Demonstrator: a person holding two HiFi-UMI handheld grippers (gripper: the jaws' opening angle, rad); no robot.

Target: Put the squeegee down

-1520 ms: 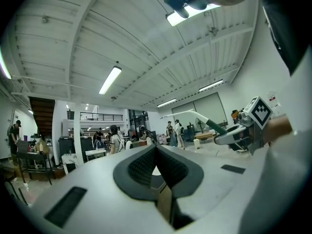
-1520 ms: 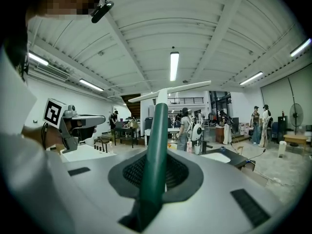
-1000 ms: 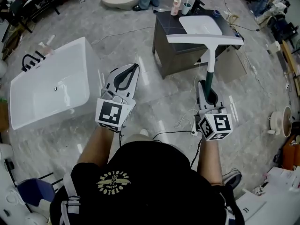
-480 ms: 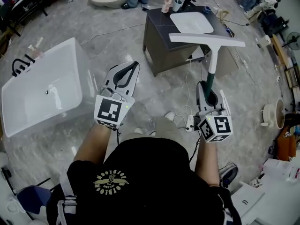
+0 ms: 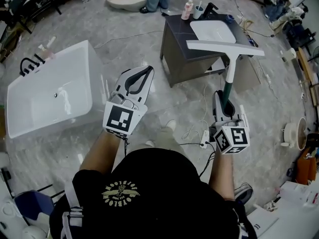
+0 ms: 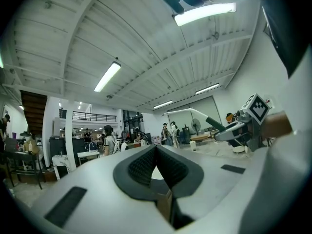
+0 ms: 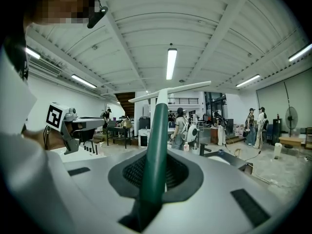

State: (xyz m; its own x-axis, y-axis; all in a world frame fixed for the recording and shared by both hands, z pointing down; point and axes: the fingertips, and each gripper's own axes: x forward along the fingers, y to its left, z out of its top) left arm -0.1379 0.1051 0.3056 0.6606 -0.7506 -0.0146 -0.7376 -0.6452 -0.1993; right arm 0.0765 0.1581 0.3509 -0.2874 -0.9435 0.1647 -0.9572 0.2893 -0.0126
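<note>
The right gripper (image 5: 223, 98) is holding the squeegee (image 5: 225, 47) off the floor, its fingers (image 7: 184, 173) pressing narrowly on the dark green handle. The handle is running forward out of them to the white crossbar. In the head view that blade is lying across the near edge of the dark table (image 5: 175, 28) and the front rim of its white basin (image 5: 213, 31) – how far above them I cannot tell.

The left gripper (image 5: 145, 74) is hanging in the air with its fingers meeting at the tips and nothing between them (its own view shows the pads touching). It is sitting well apart from the right one.

A white bathtub (image 5: 50, 91) is filling the left side. Between its long edge and the table's corner, a broad strip of bare marble floor (image 5: 134, 39) is lying open ahead of both grippers. A white cable (image 5: 197, 129) and a power strip (image 5: 205, 138) are trailing over the floor just left of the right gripper, and clutter is crowding the right edge.
</note>
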